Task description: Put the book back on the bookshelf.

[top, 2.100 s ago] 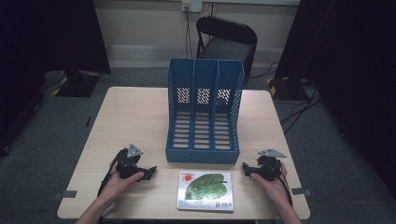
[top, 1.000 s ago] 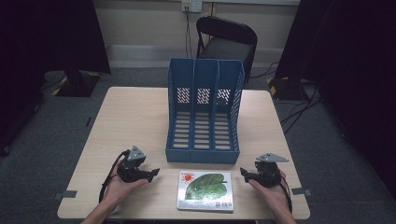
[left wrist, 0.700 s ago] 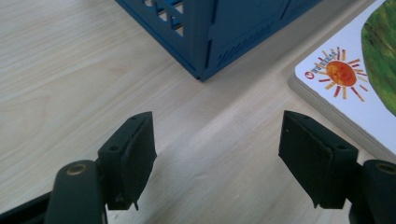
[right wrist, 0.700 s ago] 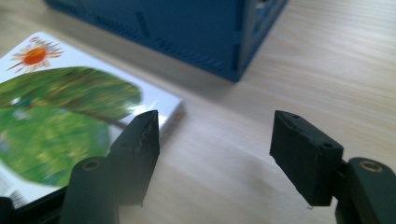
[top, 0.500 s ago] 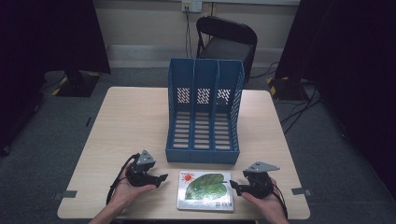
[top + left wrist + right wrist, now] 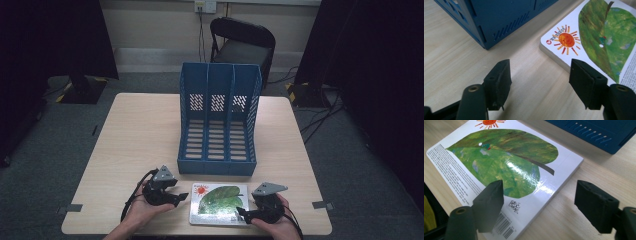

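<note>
At the bottom centre of the high view, the book (image 6: 219, 204) lies flat on the surface (image 6: 135, 140) before the blue file rack (image 6: 218, 120). Left gripper (image 6: 176, 197) and right gripper (image 6: 245, 215) flank it, jaws apart and empty. Likely next: closing on its edges.

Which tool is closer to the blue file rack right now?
Left. The left tool sits below the blue file rack's front left corner; the right tool is lower, beside the book.

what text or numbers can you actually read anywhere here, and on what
"ERIC CARLE": hand-lettered signature on the book cover, under the leaf.
Barcode digits by the book's near corner: too blurred to read.
Small-print block along the book's edge: too small.
Red round logo beside the sun: unreadable.
Blue file rack: no text.
</note>
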Motion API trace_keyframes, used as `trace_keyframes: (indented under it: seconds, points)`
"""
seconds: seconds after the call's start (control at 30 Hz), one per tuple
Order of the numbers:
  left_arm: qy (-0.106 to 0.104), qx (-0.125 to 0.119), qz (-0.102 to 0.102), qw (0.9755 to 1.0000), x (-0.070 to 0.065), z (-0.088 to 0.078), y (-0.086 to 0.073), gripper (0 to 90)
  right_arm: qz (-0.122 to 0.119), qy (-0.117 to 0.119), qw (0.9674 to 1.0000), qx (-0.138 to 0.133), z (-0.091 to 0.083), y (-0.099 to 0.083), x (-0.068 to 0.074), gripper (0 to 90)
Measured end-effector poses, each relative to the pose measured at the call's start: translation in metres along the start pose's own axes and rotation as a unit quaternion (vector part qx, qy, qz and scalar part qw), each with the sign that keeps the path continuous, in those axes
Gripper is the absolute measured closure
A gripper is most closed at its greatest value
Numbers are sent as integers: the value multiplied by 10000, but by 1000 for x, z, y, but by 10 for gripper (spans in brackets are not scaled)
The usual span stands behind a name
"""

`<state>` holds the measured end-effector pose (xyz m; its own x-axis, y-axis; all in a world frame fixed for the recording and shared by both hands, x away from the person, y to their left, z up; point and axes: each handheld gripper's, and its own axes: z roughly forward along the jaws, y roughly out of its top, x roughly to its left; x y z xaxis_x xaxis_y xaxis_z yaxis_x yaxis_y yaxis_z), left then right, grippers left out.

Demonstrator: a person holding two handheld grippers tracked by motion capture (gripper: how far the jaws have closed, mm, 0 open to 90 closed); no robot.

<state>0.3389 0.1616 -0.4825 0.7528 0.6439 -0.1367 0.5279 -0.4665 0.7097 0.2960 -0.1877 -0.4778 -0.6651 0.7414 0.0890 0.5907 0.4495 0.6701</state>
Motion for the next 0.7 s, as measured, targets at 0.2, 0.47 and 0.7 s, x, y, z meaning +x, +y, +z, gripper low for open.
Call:
trace_keyframes:
  seconds: [0.2, 0.47, 0.7]
  points:
    - [-165, 30, -71, 9998, -4, 5, 2, 366, 4, 309, 9993, 229, 8, 0, 4, 205]
    - [-297, 65, -70, 9995, -8, 11, 4, 400, -65, 333, 9991, 256, 11, 0, 9, 140]
    - [-310, 162, -108, 9993, -9, 13, 2, 471, -242, 658, 9970, 328, 18, 4, 19, 134]
